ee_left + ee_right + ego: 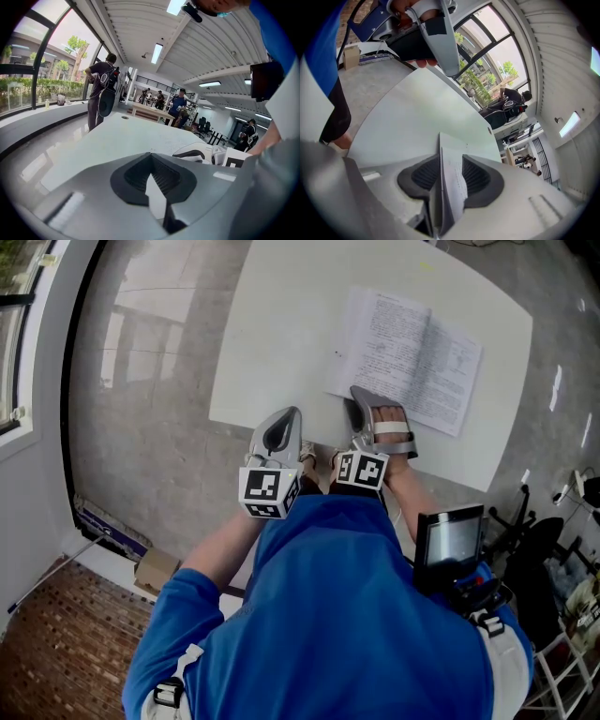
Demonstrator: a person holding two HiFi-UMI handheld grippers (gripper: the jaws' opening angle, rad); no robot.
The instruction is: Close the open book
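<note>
Two sets of tongs hung over the near side of the white bench [281, 334], one in each of the person's hands. The right tongs [375, 411] sat at the near edge of the open book [412, 357]. The book lay flat with its printed pages up and spread away from them toward the far right of the bench.

In the right gripper view, the right tongs [451, 161] stood wide apart. A thin sheaf of the book's pages ran edge-on through the gap between the two ribbed pads [480, 180]. Room was left beside the paper, so they were open around the pages, not clamped on them. Bare bench stretched beyond their tips.

The left tongs [289, 418] were just to the left of the right tongs and clear of the book, over bare bench close to its near edge. In the left gripper view their tips met, so they were closed with nothing between them. The right tongs showed low to their right.

A cube with square markers [269, 491] sat at the back of the left tongs, and a second cube [362, 469] sat behind the right tongs. Nearer than both was the person's blue shirt [347, 615], with a small screen [453, 540] at its right side. Far beyond the left tongs, past the end of the bench, a person with a backpack [101, 89] stood near tall windows [42, 70].
</note>
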